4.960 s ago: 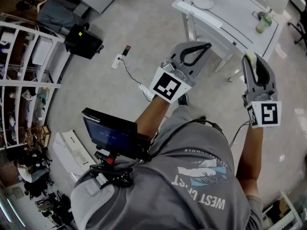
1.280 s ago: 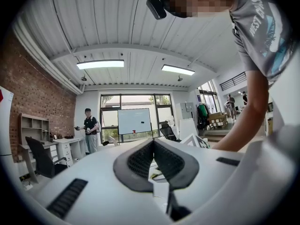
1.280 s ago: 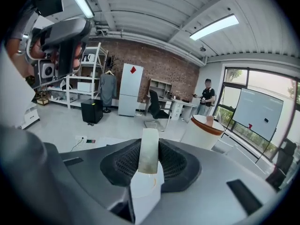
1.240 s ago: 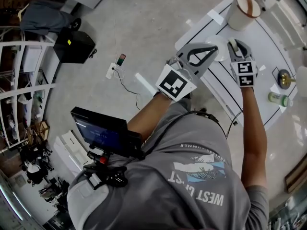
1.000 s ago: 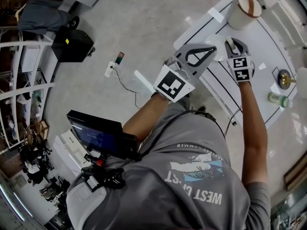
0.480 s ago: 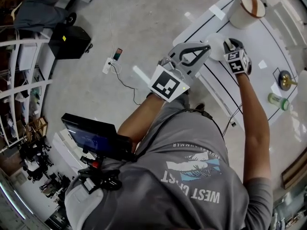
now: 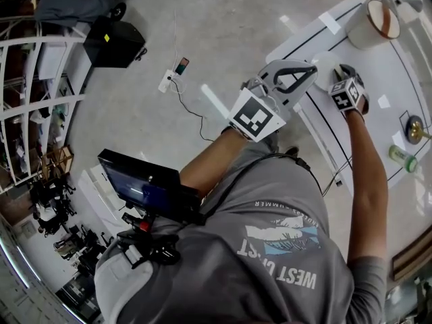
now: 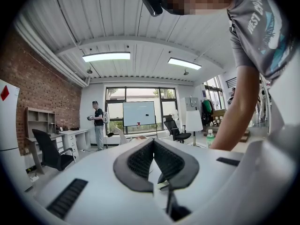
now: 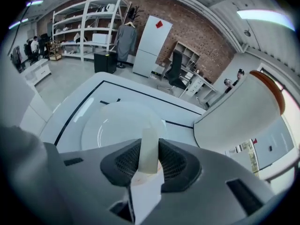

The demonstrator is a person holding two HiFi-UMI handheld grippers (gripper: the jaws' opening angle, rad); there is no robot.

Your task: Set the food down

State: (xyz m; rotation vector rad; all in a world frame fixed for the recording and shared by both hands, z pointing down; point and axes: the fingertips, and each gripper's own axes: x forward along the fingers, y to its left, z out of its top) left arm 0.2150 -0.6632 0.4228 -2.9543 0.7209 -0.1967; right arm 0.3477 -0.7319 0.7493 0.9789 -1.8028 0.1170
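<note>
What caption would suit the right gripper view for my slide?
Right gripper shut on a pale food piece, pointing down at a white plate on the white table.

A brick wall (image 9: 201, 32) backs white shelving (image 9: 84, 25) and an office chair (image 9: 176, 71) on pale grey floor (image 7: 223, 32).

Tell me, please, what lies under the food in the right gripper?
A white plate on the white table lies just beneath the pale food piece. The right gripper covers the plate's near rim.
</note>
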